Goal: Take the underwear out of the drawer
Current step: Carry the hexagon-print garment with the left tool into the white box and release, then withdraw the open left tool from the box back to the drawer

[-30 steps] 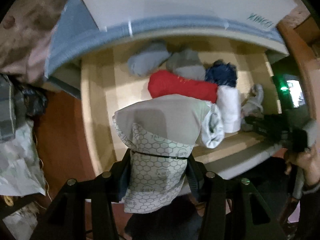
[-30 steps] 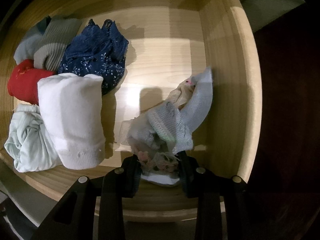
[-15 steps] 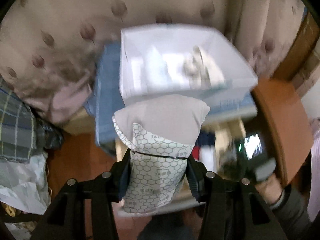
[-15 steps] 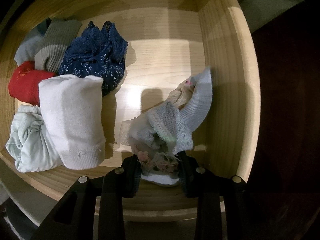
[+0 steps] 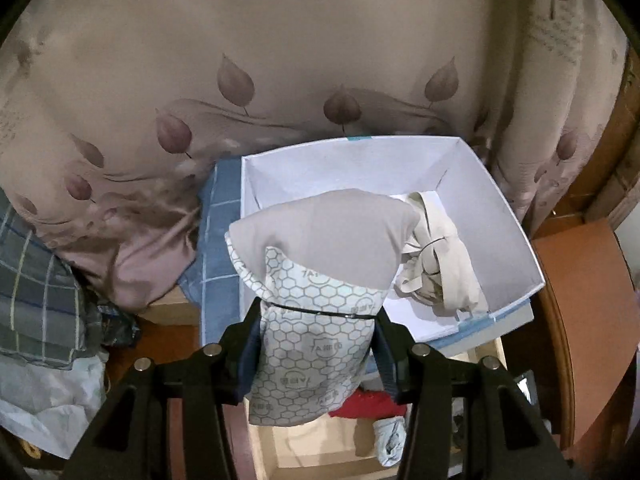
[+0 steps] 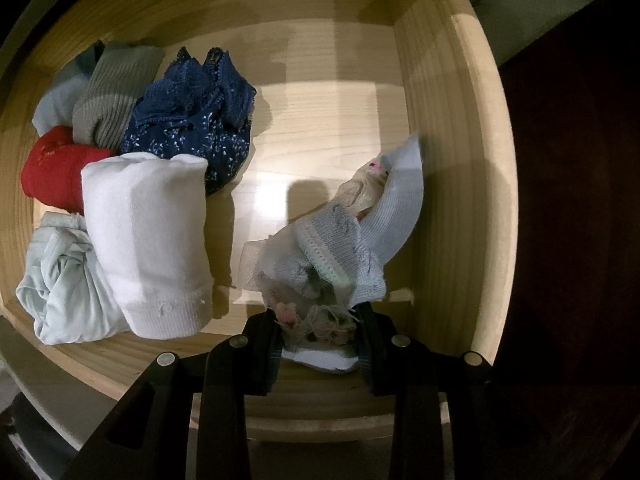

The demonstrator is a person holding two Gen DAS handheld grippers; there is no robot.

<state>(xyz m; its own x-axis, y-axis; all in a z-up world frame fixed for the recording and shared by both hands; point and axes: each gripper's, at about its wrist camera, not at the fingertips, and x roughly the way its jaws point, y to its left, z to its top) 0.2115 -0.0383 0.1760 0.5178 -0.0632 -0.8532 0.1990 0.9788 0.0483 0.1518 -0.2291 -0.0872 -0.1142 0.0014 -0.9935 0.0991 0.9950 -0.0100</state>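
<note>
Between the pads of the left tongs (image 5: 318, 344) sits a rolled pair of underwear (image 5: 320, 276), grey at its far end and honeycomb-printed where the pads clamp it. The jaws stand partly apart, pressed on the roll's sides. Its long axis runs straight away from the tongs, and its far end overlaps the near wall of a white box (image 5: 516, 236) just beyond. A beige garment (image 5: 438, 264) already lies in the box's right half; the left half looks bare, so the drop likely calls for a short carry forward.

Down in the drawer (image 6: 448, 128), the right tongs (image 6: 318, 338) point at its floor and are nearly shut on a pale blue-and-white bundle (image 6: 340, 248) near the right wall. That bundle trails away from the jaws toward the far right. Left of it lie a white roll (image 6: 148, 236), a mint piece (image 6: 64, 280), a red roll (image 6: 56, 168), a navy lace piece (image 6: 192, 120) and a grey ribbed roll (image 6: 116, 92).

Of the two hands, the left is nearer the box. Behind the box hangs a leaf-print curtain (image 5: 280, 80); checked cloth (image 5: 36, 296) lies at far left.
</note>
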